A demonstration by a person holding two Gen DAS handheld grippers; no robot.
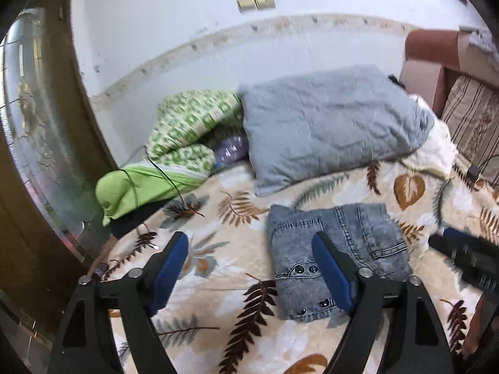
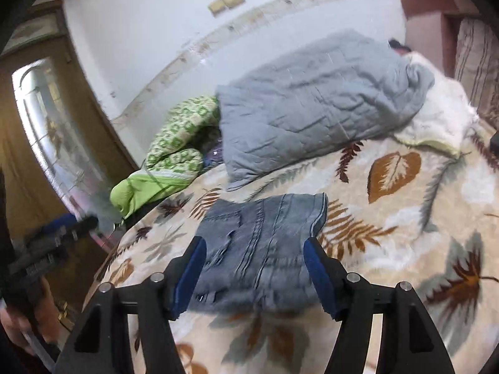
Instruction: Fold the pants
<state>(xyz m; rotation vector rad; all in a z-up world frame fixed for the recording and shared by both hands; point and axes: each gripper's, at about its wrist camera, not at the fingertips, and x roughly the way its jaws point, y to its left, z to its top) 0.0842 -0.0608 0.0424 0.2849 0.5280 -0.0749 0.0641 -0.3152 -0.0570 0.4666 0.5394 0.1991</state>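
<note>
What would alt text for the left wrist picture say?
Folded denim pants lie on a leaf-patterned blanket; the open left hand-held gripper holds nothing. A grey pillow and green bedding lie behind.

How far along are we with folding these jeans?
Done, by the look of it: the jeans lie in a compact folded bundle on the leaf-print blanket. In hand: nothing; the left claw and right claw are open and empty. Left: perhaps only tidying edges.

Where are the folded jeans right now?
The folded jeans lie on the leaf-print blanket, just in front of the grey pillow, centre-right in the left wrist view.
</note>
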